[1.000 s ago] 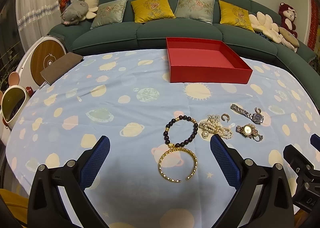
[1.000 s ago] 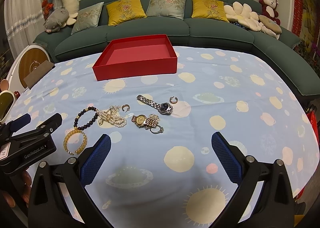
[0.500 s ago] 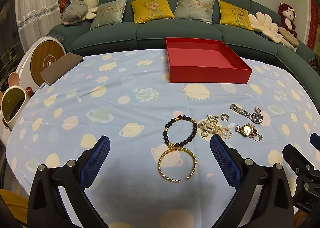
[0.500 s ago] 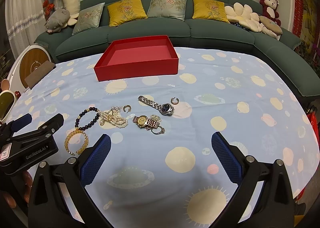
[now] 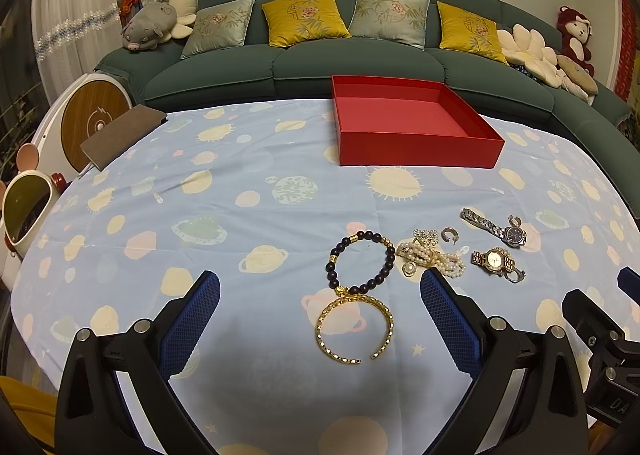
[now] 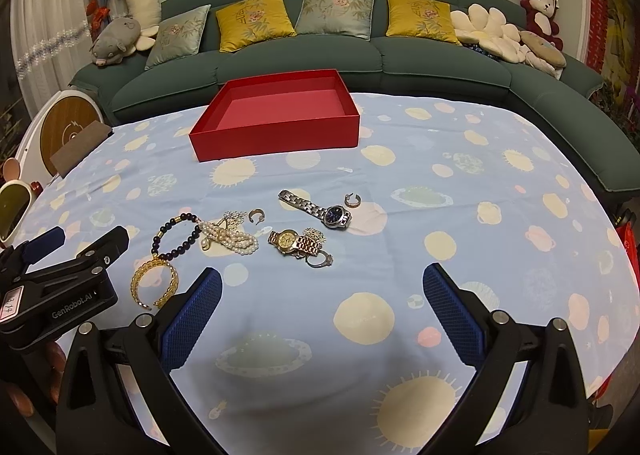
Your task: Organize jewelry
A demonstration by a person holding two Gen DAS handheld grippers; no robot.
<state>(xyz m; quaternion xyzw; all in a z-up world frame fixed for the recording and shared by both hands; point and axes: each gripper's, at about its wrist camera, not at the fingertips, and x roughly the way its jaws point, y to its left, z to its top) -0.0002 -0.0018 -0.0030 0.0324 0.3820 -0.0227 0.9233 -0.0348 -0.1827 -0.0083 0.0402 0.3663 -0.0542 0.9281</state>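
Left gripper (image 5: 320,309) jaws spread wide, nothing between the blue pads; low over the tablecloth (image 5: 240,223). Right gripper (image 6: 322,307) likewise wide apart and empty.

Change from a second ago: slight. Jewelry sits a touch lower and nearer in the right wrist view, red box (image 6: 276,115) also lower in frame; right tool has eased forward. Left view almost unchanged. No piece has shifted on the cloth.

Positions: gold bangle (image 5: 354,329) lies flat between the left gripper's fingers, just ahead of the tips, open side toward the camera. Dark bead bracelet (image 5: 362,263) touches its far edge. Pearl strand (image 5: 432,257) heaped just right of that, near the right pad. Gold watch (image 6: 294,243) and silver watch (image 6: 320,209) lie ahead of the right gripper, left of centre. Small ring (image 6: 353,200) beside the silver watch. Box stands well beyond, near the sofa (image 6: 400,55), nothing inside.
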